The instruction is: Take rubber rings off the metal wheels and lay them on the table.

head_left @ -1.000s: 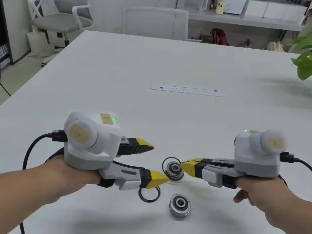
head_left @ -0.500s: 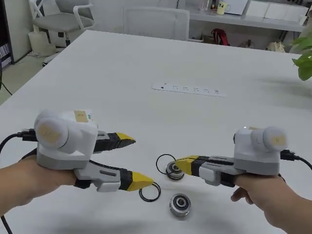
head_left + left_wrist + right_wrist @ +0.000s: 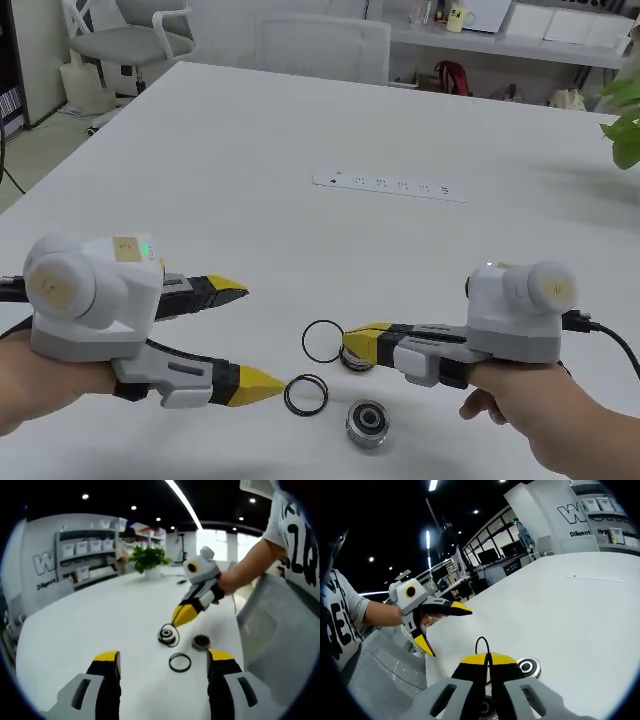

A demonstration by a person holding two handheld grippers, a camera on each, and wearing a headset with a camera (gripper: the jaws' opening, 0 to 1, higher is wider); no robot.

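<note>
- Head view: left gripper (image 3: 245, 337) spread, just left of loose ring (image 3: 286, 395) on table (image 3: 300, 150); right gripper (image 3: 350, 343) pinches held ring (image 3: 305, 341); bare wheel (image 3: 368, 420) near.
- Left gripper view: loose ring (image 3: 169, 663) lies beyond own spread jaws.
- Right gripper view: jaws pressed together on held ring (image 3: 477, 645).

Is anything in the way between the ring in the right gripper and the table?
Nothing visible. The ring in the right gripper's shut jaws hangs over bare table; a wheel sits close beside it.
</note>
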